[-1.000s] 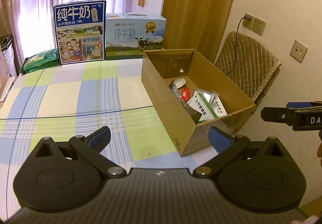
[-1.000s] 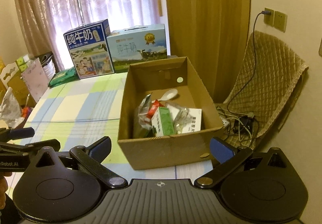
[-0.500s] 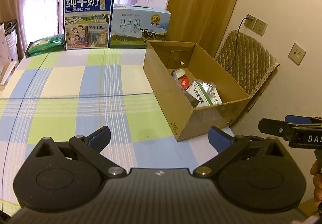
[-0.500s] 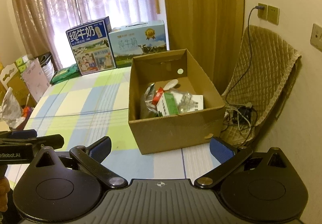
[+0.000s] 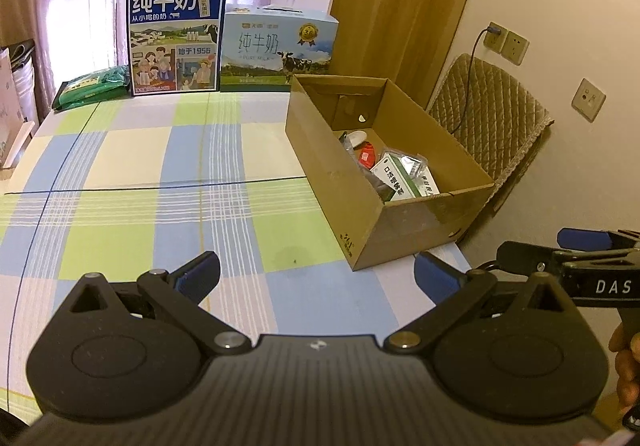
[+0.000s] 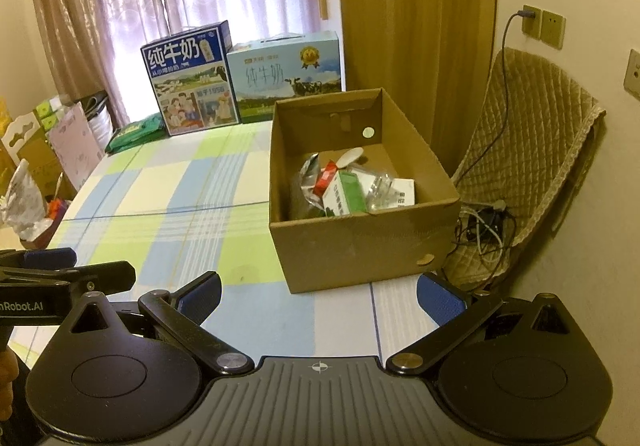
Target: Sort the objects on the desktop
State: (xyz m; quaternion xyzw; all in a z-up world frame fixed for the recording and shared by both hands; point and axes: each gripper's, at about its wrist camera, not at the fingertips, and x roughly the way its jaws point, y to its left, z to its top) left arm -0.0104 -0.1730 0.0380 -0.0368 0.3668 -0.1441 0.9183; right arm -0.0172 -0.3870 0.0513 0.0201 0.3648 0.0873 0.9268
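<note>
An open cardboard box [image 5: 352,213] [image 6: 360,250] stands at the table's right edge. Inside lie a green-and-white medicine carton [image 5: 394,179] [image 6: 344,197], a red packet [image 5: 366,155] [image 6: 325,175], a white spoon [image 6: 352,157] and clear wrappers [image 6: 378,185]. My left gripper [image 5: 316,274] is open and empty above the checked tablecloth [image 5: 160,185], short of the box. My right gripper [image 6: 318,292] is open and empty too, facing the box's near wall. Each gripper shows at the edge of the other's view.
Two milk cartons [image 5: 176,37] [image 5: 278,49] stand at the table's far edge, with a green packet [image 5: 92,85] to their left. A quilted chair [image 6: 536,149] with cables [image 6: 484,226] sits right of the table. Bags and boxes [image 6: 36,165] crowd the left.
Both grippers have drawn back from the box, which now looks smaller and farther away. Both stay open and empty.
</note>
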